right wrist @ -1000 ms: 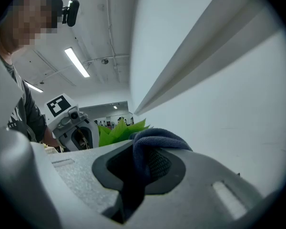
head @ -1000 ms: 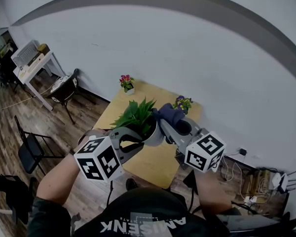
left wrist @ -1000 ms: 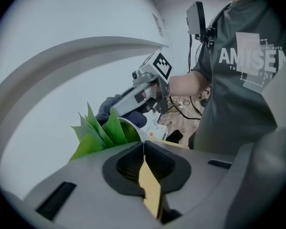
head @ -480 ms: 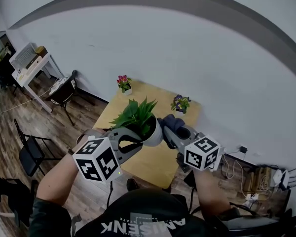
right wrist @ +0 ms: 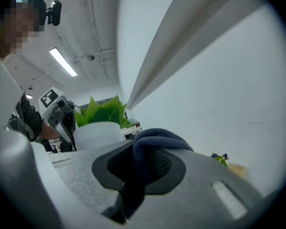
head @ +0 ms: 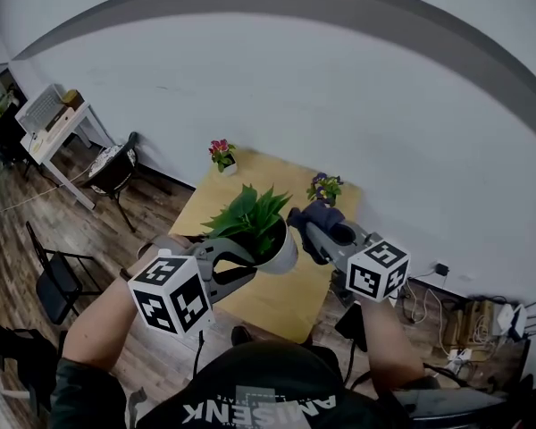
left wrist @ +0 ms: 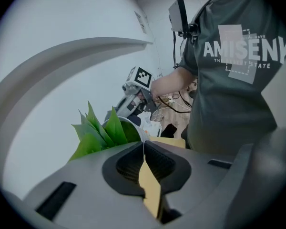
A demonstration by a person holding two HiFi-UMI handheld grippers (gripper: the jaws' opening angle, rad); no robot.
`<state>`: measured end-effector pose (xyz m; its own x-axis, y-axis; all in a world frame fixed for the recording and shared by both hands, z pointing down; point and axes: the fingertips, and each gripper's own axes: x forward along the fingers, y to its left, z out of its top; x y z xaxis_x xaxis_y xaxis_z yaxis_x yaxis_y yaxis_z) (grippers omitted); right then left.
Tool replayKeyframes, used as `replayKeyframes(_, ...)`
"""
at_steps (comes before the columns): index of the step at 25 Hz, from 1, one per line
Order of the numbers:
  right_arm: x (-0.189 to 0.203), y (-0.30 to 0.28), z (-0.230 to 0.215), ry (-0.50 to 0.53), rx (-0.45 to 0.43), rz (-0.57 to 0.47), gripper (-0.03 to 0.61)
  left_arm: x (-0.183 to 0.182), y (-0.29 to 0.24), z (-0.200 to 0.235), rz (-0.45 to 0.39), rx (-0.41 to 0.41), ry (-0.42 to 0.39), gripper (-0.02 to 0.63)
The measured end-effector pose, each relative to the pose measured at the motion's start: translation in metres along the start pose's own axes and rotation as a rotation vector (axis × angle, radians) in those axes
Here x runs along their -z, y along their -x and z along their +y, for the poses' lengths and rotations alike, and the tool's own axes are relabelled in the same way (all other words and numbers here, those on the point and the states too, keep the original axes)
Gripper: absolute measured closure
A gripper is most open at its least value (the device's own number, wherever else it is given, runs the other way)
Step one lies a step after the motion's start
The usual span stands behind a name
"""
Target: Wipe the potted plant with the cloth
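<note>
A potted plant with green leaves (head: 250, 214) in a white pot (head: 280, 256) is held up above the wooden table (head: 277, 298). My left gripper (head: 241, 256) is shut on the pot's left rim; in the left gripper view the thin white rim (left wrist: 143, 146) sits between the pads of the left gripper (left wrist: 144, 149). My right gripper (head: 311, 232) is shut on a dark blue cloth (head: 318, 214), which is right beside the pot's right side. In the right gripper view the cloth (right wrist: 155, 140) bulges out of the right gripper (right wrist: 133, 151), with the pot (right wrist: 97, 133) just beyond it.
Two small flower pots stand at the table's far edge, one with red blooms (head: 221, 155), one with purple (head: 325, 188). Black chairs (head: 58, 280) and a white desk (head: 58, 119) stand on the left. Cables and a power strip (head: 464, 329) lie on the floor at right.
My right gripper with the cloth has sunk a little and sits closer against the pot's right side. The plant has tipped slightly in my left gripper.
</note>
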<state>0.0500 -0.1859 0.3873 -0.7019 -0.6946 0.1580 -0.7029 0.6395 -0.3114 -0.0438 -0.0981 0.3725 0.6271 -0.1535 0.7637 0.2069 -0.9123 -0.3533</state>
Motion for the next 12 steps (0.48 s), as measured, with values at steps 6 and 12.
replayKeyframes(6,-0.051,-0.014,0.038,0.072,-0.137,-0.064,0.532,-0.005,0.003,-0.006,-0.004,0.022,-0.025,0.601)
replayKeyframes(12,-0.053,-0.033,0.044,0.038,-0.172,-0.044,0.534,-0.002,0.013,0.001,-0.006,-0.003,-0.025,0.6)
